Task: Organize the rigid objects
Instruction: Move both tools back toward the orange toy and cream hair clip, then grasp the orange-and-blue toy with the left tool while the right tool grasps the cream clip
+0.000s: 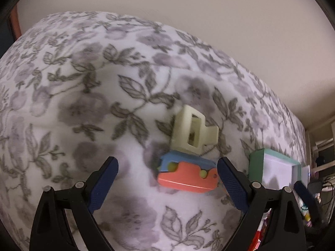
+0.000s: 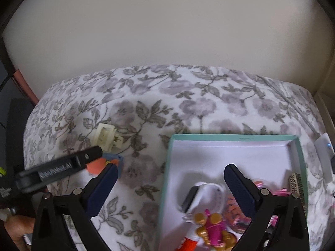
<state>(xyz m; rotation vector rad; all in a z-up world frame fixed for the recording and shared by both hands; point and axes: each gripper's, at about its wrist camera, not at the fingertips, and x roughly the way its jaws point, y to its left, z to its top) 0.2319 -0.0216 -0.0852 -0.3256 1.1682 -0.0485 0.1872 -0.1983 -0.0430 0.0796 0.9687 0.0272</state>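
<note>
Nearest the left wrist lens, left gripper with dark blue fingers spread wide apart, clamped on nothing, hovering over the floral bedspread. Between those fingers, toward 1 o'clock, an orange and blue toy with small yellow-green balls in its slots, lying flat on the fabric. Just beyond it at 12 o'clock, touching or nearly touching its blue edge, a cream hair claw clip, tilted on its side. Farther out at 3 o'clock, a teal box with a white interior, resting on the bedspread, apart from the toy.

From the right wrist lens, right gripper likewise splayed open, holding nothing, its right finger over the box and its left finger over the bedding. Inside the box, at the near end around 6 o'clock: a white smartwatch with a dark face, a pink and gold toy figure, something orange and white at the very bottom edge, and a blurred tangle of orange and pink items at 4 o'clock. Against the box's right wall, a beige ribbed piece, too unclear to identify. Far end of the box bare white. At 9 o'clock, the other gripper's black body crossing over the orange toy, with the cream clip just beyond at 10 o'clock.
</note>
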